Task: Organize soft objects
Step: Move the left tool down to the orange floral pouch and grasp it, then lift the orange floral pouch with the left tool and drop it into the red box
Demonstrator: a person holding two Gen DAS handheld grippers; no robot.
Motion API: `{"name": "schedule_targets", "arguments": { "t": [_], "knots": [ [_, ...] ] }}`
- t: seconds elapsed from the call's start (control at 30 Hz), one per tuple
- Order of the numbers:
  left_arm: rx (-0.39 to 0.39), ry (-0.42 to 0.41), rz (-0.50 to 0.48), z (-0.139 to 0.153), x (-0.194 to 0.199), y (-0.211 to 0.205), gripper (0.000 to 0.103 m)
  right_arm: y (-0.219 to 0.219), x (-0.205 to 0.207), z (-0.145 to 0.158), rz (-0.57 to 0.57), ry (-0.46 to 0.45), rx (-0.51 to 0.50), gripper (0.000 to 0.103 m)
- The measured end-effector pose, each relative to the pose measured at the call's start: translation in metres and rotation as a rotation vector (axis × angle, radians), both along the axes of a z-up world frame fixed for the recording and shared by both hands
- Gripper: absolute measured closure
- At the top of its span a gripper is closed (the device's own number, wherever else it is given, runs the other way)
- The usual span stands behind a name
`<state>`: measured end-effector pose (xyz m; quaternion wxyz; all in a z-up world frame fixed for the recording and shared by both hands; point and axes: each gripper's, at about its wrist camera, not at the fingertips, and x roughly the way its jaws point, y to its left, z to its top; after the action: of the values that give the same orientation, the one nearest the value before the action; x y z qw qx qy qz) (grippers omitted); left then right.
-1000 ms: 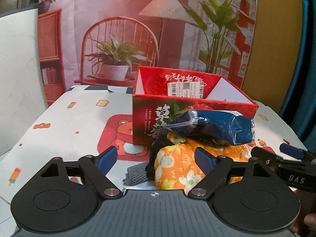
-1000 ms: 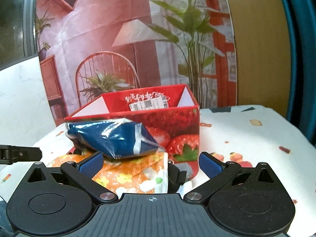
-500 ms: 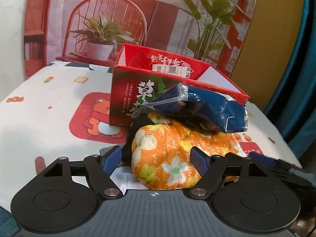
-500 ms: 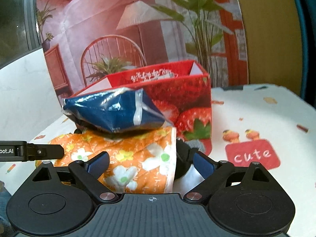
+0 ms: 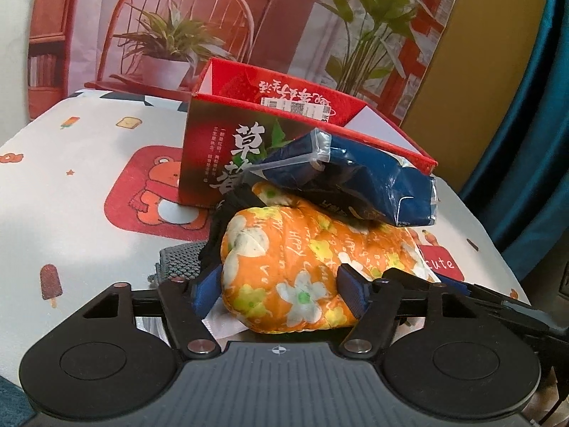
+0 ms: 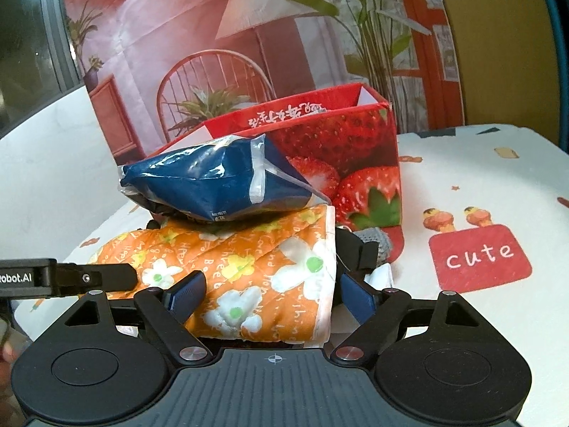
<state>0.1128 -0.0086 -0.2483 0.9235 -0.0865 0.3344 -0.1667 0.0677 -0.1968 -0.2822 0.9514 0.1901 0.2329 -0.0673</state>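
Note:
An orange flowered soft bundle (image 5: pixel 302 256) lies on the table in front of a red strawberry box (image 5: pixel 227 156). A blue plastic-wrapped pack (image 5: pixel 355 181) rests on top of it. My left gripper (image 5: pixel 279 293) is open, its blue fingers on either side of the bundle's left end. My right gripper (image 6: pixel 272 300) is open, its fingers on either side of the bundle's (image 6: pixel 249 267) right end. The pack (image 6: pixel 213 185) and box (image 6: pixel 338 163) show there too. Dark and grey cloths (image 5: pixel 181 259) lie partly hidden under the bundle.
A table with a cartoon-print cloth (image 5: pixel 71 195) holds everything. A printed backdrop (image 5: pixel 213 17) stands behind the box. A blue curtain (image 5: pixel 533 142) hangs at right. The left gripper's finger (image 6: pixel 71 277) enters the right wrist view at left.
Both grippers have moved forward onto the orange bundle, so their open fingers now straddle its two ends. The bundle and blue pack have not shifted.

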Motion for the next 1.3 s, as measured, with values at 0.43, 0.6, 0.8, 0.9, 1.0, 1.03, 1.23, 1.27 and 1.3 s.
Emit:
{"name": "schedule_targets", "arguments": {
  "t": [0.43, 0.6, 0.8, 0.9, 1.0, 1.03, 1.23, 1.27, 1.3],
  "knots": [
    [-0.015, 0.001, 0.0, 0.0, -0.001, 0.004, 0.063, 0.0, -0.003, 0.004, 0.012, -0.006, 0.004, 0.049],
    [-0.013, 0.003, -0.002, 0.0, -0.001, 0.005, 0.066, 0.0, -0.006, 0.008, 0.026, -0.004, -0.005, 0.076],
    [-0.001, -0.053, -0.024, 0.008, -0.008, 0.004, 0.084, 0.004, -0.012, 0.019, 0.021, -0.03, -0.049, 0.095],
    [-0.003, -0.09, -0.034, 0.017, -0.014, 0.003, 0.086, 0.007, -0.019, 0.03, 0.024, -0.073, -0.078, 0.095],
    [-0.017, -0.127, -0.048, 0.026, -0.021, 0.004, 0.087, 0.01, -0.027, 0.042, 0.028, -0.118, -0.1, 0.096],
    [-0.022, -0.139, -0.05, 0.028, -0.022, 0.003, 0.087, 0.011, -0.03, 0.047, 0.028, -0.135, -0.113, 0.096],
    [-0.051, -0.178, -0.045, 0.037, -0.03, 0.006, 0.087, 0.014, -0.04, 0.064, 0.026, -0.189, -0.135, 0.096],
    [-0.056, -0.184, -0.044, 0.039, -0.031, 0.007, 0.087, 0.014, -0.041, 0.066, 0.025, -0.194, -0.134, 0.096],
    [-0.062, -0.19, -0.041, 0.042, -0.032, 0.008, 0.087, 0.014, -0.042, 0.068, 0.024, -0.2, -0.134, 0.096]
  ]
}}
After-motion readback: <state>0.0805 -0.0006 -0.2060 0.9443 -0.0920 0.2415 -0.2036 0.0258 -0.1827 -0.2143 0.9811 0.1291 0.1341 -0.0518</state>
